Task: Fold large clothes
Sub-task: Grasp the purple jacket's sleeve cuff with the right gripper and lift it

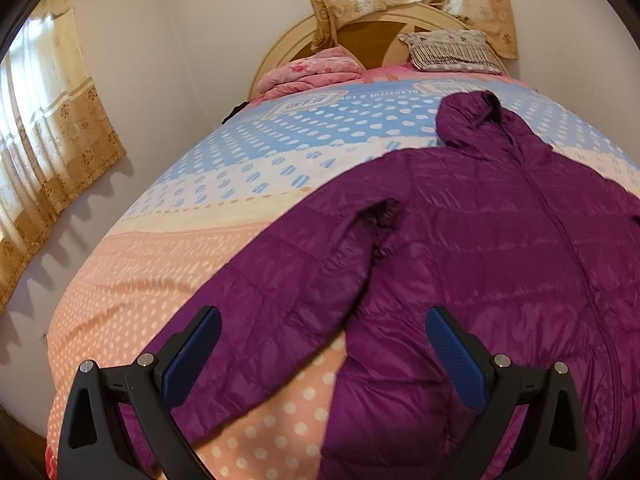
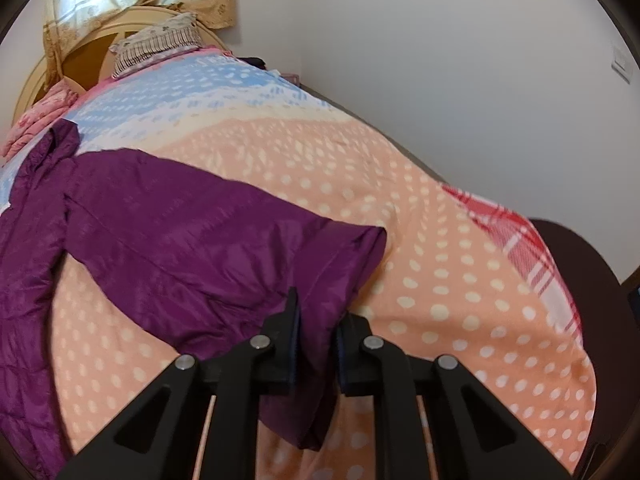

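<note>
On bed [image 1: 168,256]: one jacket [image 1: 500,248] (perhaps hooded)

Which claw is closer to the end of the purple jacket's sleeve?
The right claw: it is shut on the cuff end of one sleeve of the purple jacket. The left claw hangs open above the other sleeve, touching nothing.

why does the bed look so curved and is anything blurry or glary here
Left wrist view: fisheye lens bulges the bed into a dome, dark vignette at corners, curtains backlit. Right wrist view: same bulge, purple jacket sleeve slightly motion-smeared, soft sheen, no hard glare.
</note>
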{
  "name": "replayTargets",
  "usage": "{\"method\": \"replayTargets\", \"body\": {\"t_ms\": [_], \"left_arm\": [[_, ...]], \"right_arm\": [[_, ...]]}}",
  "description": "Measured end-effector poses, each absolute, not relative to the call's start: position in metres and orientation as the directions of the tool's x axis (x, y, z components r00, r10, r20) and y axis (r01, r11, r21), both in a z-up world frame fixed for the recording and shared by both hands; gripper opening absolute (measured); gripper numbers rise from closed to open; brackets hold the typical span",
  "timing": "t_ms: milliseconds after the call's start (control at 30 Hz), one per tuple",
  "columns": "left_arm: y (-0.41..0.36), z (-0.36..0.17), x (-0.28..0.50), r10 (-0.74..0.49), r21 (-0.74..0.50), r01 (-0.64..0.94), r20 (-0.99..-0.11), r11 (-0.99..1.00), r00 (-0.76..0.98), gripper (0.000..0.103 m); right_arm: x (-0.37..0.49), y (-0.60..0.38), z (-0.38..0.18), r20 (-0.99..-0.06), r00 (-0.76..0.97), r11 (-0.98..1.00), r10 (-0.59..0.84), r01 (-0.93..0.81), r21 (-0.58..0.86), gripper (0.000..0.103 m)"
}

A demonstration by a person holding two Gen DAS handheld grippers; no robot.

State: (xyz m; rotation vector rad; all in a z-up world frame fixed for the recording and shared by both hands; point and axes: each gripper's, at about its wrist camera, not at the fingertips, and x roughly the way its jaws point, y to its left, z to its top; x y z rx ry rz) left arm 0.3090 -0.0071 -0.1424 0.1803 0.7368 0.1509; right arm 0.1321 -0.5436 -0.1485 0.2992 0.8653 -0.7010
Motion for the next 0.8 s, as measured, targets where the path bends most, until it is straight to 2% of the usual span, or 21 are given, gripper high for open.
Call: {"method": "replayTargets", "body": {"t_ms": [167, 233, 300, 333, 433, 567, 633, 667, 700, 800], "left_arm": [[-0.001, -0.137, 0.308, 0.173, 0.180, -0.070, -0.659, 0.981, 0.732, 0.102], [-0.002, -0.137, 0.304, 0.163, 0.181, -0.056, -0.657, 0.982, 0.736, 0.102], [-0.002, -0.137, 0.299, 0.161, 0.187, -0.049, -0.652, 0.981, 0.741, 0.102], [-0.003, -0.137, 0.298, 0.161, 0.188, -0.048, -0.652, 0.981, 0.741, 0.102], [-0.004, -0.138, 0.300, 0.154, 0.183, -0.042, -0.658, 0.982, 0.737, 0.102], [-0.009, -0.139, 0.301, 0.150, 0.181, -0.038, -0.662, 0.983, 0.734, 0.102], [-0.014, -0.140, 0.300, 0.149, 0.192, -0.026, -0.664, 0.981, 0.733, 0.102], [-0.015, -0.141, 0.300, 0.149, 0.197, -0.021, -0.663, 0.980, 0.734, 0.102], [-0.017, -0.141, 0.300, 0.149, 0.203, -0.016, -0.662, 0.979, 0.735, 0.102], [-0.018, -0.140, 0.300, 0.146, 0.206, -0.010, -0.660, 0.979, 0.737, 0.102]], "right_arm": [[0.140, -0.551, -0.155, -0.802, 0.385, 0.718, -0.458, 0.691, -0.078, 0.017], [0.138, -0.557, -0.161, -0.819, 0.381, 0.723, -0.428, 0.688, -0.058, 0.021], [0.129, -0.559, -0.155, -0.798, 0.405, 0.707, -0.446, 0.706, -0.037, 0.041], [0.126, -0.560, -0.149, -0.782, 0.426, 0.703, -0.455, 0.711, -0.021, 0.043], [0.126, -0.562, -0.137, -0.762, 0.458, 0.709, -0.457, 0.705, -0.001, 0.044], [0.144, -0.568, -0.146, -0.777, 0.428, 0.724, -0.462, 0.688, -0.051, 0.044], [0.152, -0.567, -0.158, -0.807, 0.366, 0.730, -0.464, 0.674, -0.114, 0.041], [0.151, -0.567, -0.162, -0.818, 0.337, 0.731, -0.466, 0.668, -0.141, 0.023], [0.152, -0.566, -0.165, -0.822, 0.336, 0.738, -0.459, 0.660, -0.142, 0.016], [0.150, -0.556, -0.159, -0.796, 0.349, 0.753, -0.494, 0.630, -0.191, 0.012]]}}
